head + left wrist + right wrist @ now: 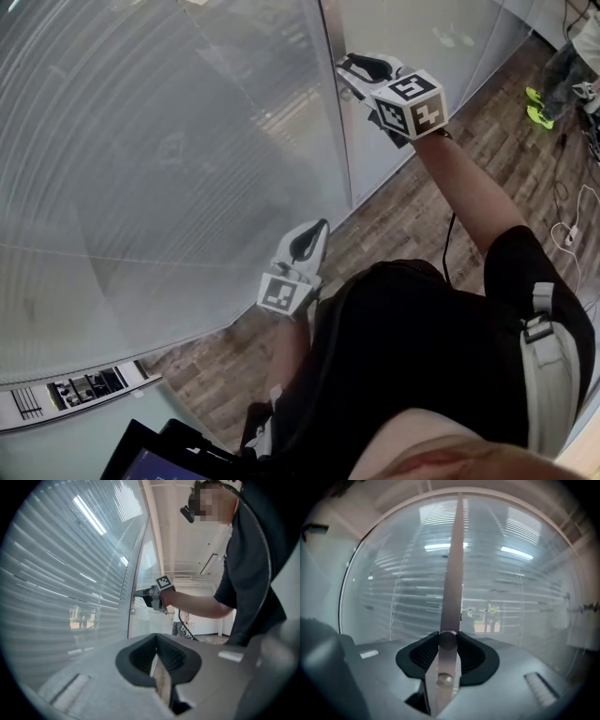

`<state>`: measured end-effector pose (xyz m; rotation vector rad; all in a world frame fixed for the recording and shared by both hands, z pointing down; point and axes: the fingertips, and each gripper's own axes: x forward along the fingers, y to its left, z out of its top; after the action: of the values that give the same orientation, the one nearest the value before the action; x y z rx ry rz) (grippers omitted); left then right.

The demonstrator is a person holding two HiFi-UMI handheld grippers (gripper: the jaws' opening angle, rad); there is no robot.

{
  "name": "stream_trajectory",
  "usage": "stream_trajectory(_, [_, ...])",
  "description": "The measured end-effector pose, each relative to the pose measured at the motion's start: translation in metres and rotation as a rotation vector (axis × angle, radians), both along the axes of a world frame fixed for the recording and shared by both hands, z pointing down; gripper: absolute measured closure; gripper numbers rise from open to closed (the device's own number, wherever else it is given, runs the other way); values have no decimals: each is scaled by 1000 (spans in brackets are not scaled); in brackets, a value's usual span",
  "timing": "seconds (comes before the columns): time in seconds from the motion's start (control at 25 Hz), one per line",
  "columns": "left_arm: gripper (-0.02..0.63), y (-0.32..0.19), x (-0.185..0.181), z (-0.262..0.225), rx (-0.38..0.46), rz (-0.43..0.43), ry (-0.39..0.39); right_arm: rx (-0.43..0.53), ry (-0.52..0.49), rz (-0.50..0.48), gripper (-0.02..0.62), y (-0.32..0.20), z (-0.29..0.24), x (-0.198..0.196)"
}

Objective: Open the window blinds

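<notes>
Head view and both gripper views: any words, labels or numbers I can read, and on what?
No readable text anywhere.
Black-and-white marker cubes: square patterns only, no letters.
Small white label on the grey housing: too blurred to read.
Dark screen, bottom left of head view: too dim to read.

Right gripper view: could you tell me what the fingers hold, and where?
The right gripper pinches a round knob on the vertical bar, by its sides.

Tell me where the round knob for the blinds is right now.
In the right gripper view the round knob sits low and central on the vertical frame strip between the blinds, gripped by the right gripper.
</notes>
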<state>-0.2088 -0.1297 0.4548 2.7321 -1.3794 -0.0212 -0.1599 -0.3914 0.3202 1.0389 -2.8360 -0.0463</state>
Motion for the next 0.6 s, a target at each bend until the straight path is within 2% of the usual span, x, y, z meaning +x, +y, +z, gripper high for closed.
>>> stream_trajectory(0.12, [603,1,1,0,1,8,-3,-120,-135,5,469,1,-3,1])
stream_trajectory(0.24, [603,0,3,-1,-2,16,-1,-155,-181,12,469,0,-3,2])
stream_trajectory(0.4, [603,-1,3,0,9,20,-9,-134,-169,-4,474,-1,-4,1])
stream_trajectory(0.48, [603,-2,2,2,26,20,-16,-114,-142,-30,454,0,-3,-1])
stream_trajectory(0.6, [603,-2,5,0,4,25,-17,-33,-41,-68,370,4,0,-3])
